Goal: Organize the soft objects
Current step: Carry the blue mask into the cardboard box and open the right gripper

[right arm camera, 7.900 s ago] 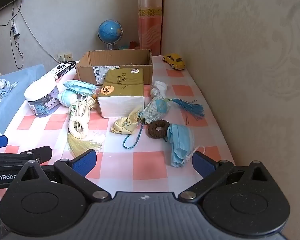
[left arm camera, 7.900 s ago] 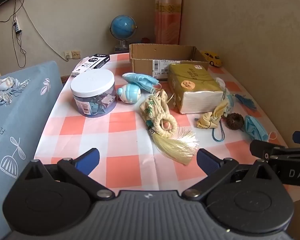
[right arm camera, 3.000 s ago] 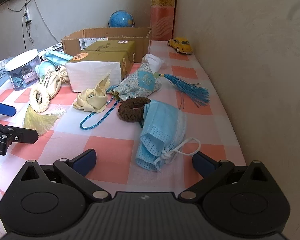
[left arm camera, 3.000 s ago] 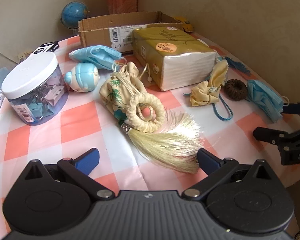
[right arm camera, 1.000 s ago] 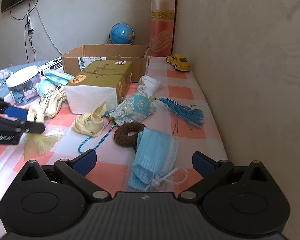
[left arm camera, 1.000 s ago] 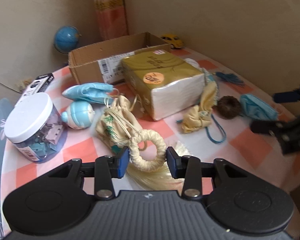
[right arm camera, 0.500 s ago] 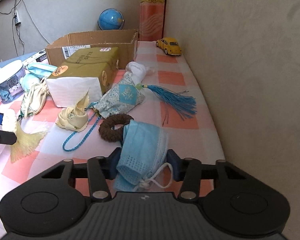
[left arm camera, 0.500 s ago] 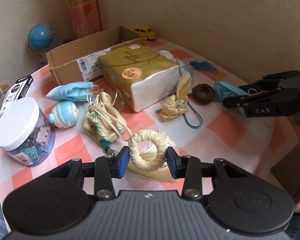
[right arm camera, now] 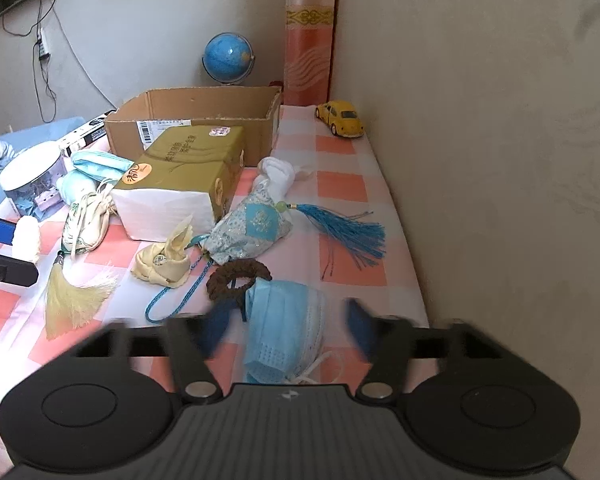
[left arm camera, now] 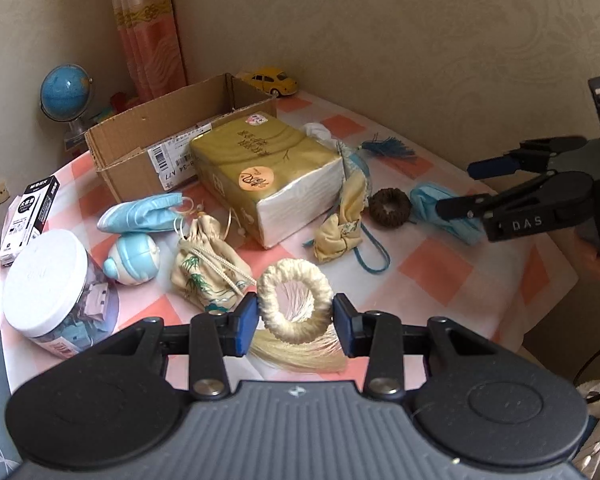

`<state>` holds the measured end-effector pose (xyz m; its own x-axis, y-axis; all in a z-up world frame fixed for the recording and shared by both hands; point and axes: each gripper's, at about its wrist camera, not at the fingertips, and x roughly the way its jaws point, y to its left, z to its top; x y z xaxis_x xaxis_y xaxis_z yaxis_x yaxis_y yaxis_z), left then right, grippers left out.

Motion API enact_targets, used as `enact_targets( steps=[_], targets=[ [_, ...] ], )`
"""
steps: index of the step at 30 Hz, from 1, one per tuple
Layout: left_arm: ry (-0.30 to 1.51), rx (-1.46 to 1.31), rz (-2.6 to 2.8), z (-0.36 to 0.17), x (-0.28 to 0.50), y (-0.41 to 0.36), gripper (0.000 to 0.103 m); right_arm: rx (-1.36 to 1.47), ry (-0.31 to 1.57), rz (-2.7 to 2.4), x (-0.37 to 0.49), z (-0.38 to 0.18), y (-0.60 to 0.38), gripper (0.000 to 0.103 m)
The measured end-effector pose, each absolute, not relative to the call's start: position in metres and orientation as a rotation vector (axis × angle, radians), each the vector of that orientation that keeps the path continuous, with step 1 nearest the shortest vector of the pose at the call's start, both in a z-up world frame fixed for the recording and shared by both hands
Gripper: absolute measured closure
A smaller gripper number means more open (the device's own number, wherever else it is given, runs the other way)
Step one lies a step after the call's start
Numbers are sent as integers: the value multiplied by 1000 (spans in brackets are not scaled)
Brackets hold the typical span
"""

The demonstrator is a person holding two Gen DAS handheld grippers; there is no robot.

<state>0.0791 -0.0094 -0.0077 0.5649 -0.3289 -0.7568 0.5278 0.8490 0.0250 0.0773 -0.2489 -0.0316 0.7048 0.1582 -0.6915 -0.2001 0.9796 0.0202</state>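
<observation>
Cream ring (left arm camera: 295, 305) sits pinched between left gripper (left arm camera: 295, 317) fingers (left arm camera: 247, 317).

A table draped in a pink-and-white checked cloth (right arm camera: 342, 184) carries an open cardboard box (right arm camera: 204, 114), a gold-wrapped tissue pack (right arm camera: 180, 184), a yellow toy car (right arm camera: 340, 117), a brown hair scrunchie (right arm camera: 236, 274), a crumpled blue face mask (right arm camera: 286, 332), a cream drawstring pouch (left arm camera: 210, 258) and a white-lidded clear jar (left arm camera: 48, 288).

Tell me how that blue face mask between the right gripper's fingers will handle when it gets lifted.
The blue face mask looks crumpled and thin, so it will probably sag and fold. Its loose ear loops may dangle or snag. The right gripper is opening around it, pads not pressing it.
</observation>
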Motion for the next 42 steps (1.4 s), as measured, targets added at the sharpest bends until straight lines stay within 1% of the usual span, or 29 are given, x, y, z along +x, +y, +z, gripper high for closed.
enact_targets(
  steps=[2, 3, 5, 7, 8, 10, 13, 20, 25, 33, 38, 42],
  targets=[
    [832, 262, -514, -9, 80, -10, 64, -20, 788, 199, 82, -37, -252, 23],
    [834, 262, -517, -9, 81, -10, 64, -11, 798, 193, 85, -40, -252, 26],
    [842, 256, -523, -10, 81, -10, 64, -9, 829, 186, 92, -47, -252, 33],
    [846, 255, -529, -10, 82, -11, 64, 3, 857, 188, 96, -52, -252, 44],
    [848, 255, -529, -10, 82, -10, 64, 1, 863, 185, 96, -54, -252, 46],
    [851, 255, -527, -10, 83, -9, 64, -20, 865, 170, 97, -53, -250, 58],
    [851, 255, -527, -9, 85, -8, 64, -23, 854, 177, 94, -45, -249, 63],
    [842, 252, -540, -3, 89, -3, 64, -58, 793, 203, 96, -11, -240, 64],
    [834, 237, -541, 3, 94, 4, 64, -75, 728, 250, 117, 19, -226, 64],
    [841, 230, -534, 4, 101, 13, 64, -111, 647, 305, 196, 52, -196, 64],
    [856, 204, -522, 1, 111, 18, 64, -127, 636, 327, 252, 59, -174, 63],
    [871, 189, -512, -2, 120, 23, 64, -144, 655, 330, 292, 54, -158, 63]
  ],
)
